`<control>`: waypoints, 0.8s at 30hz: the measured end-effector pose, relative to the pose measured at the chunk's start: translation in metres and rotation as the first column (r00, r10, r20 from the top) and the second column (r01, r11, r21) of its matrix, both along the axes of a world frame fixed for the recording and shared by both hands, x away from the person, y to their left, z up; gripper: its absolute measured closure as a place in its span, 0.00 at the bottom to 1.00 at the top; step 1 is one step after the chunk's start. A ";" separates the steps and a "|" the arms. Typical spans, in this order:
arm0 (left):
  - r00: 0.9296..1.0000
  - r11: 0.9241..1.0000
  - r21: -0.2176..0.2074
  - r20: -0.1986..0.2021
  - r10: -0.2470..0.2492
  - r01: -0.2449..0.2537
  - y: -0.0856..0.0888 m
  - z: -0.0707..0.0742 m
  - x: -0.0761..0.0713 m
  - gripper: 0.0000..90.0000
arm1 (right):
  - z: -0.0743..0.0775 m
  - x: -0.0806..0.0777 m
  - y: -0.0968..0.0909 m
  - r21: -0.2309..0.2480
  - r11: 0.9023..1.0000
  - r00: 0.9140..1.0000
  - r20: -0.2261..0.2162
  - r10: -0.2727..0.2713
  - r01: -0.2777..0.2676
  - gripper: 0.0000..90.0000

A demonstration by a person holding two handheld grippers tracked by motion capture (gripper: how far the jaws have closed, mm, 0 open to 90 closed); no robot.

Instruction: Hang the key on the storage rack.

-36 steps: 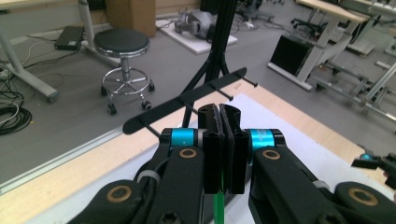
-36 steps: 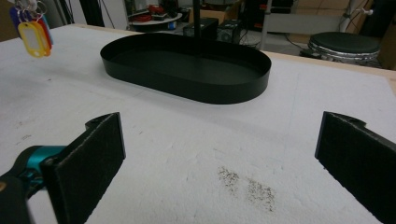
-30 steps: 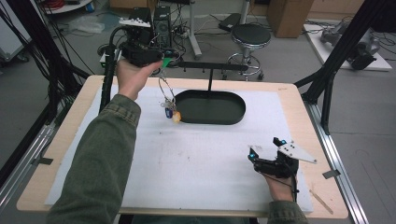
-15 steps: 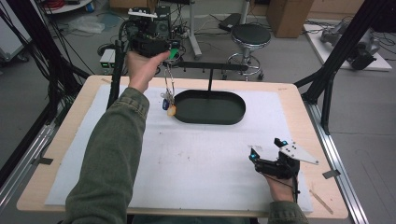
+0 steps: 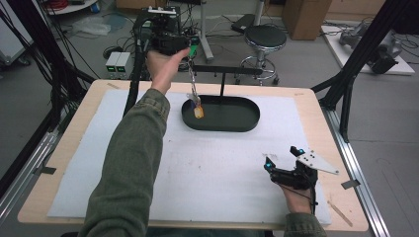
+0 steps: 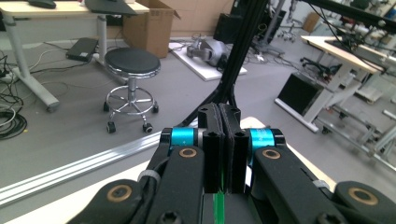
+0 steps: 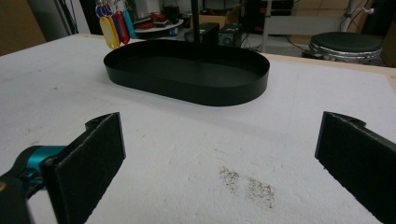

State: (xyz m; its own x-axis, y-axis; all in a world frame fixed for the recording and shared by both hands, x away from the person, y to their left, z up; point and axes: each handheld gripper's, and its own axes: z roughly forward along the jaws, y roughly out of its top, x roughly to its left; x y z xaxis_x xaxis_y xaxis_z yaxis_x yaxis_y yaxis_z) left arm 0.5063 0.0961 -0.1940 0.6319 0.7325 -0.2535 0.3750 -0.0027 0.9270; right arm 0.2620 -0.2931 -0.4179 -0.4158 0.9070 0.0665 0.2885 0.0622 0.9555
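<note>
Above the far left part of the bench, I hold the left gripper raised over the far edge, its jaws pressed together on a green strip that shows between the pads in the left gripper view. From that strip a chain and a bunch of key tags hang down, the tags dangling at the left end of the black oval tray, which sits near the middle of the far edge on the white mat. In the right gripper view the tags show yellow, red and blue above the tray's rim; whether they touch it I cannot tell. A thin black post with a crossbar rises from the tray. My right gripper rests near the bench's near right corner, jaws spread wide with nothing but bare mat between them.
</note>
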 end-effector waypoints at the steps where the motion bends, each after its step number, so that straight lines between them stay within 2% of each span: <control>1: 1.000 1.000 -0.006 0.000 0.003 -0.003 -0.001 -0.001 0.002 0.98 | 0.000 0.000 -0.001 -0.002 1.000 1.000 0.005 -0.002 0.002 0.01; 7: 1.000 1.000 0.009 -0.007 0.028 -0.028 -0.007 -0.007 0.011 0.98 | -0.001 0.000 -0.003 0.002 1.000 1.000 0.008 -0.009 0.009 0.01; 9: 0.999 0.999 0.008 -0.022 0.033 -0.033 -0.009 -0.011 0.016 0.98 | 0.000 -0.001 -0.003 0.004 1.000 1.000 0.003 -0.010 0.010 0.01; 14: 0.997 0.998 -0.037 -0.052 0.048 -0.050 -0.014 -0.020 0.024 0.98 | 0.000 0.000 -0.003 0.012 1.000 1.000 0.004 -0.010 0.010 0.01; 20: 0.996 0.996 -0.063 -0.064 0.056 -0.060 -0.021 -0.026 0.029 0.98 | -0.001 0.000 -0.004 0.015 1.000 1.000 0.005 -0.014 0.014 0.01; 24: 0.994 0.997 -0.046 -0.085 0.065 -0.069 -0.026 -0.037 0.033 0.98 | -0.001 0.000 -0.004 0.015 1.000 1.000 0.008 -0.012 0.012 0.01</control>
State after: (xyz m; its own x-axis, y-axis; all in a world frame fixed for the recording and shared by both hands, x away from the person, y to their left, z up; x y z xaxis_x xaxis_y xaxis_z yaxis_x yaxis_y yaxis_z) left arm 0.5396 0.0701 -0.2306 0.5569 0.7579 -0.3399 0.4485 0.0700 0.8910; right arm 0.2618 -0.2975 -0.4187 -0.4052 0.9110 0.0771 0.2818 0.0442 0.9584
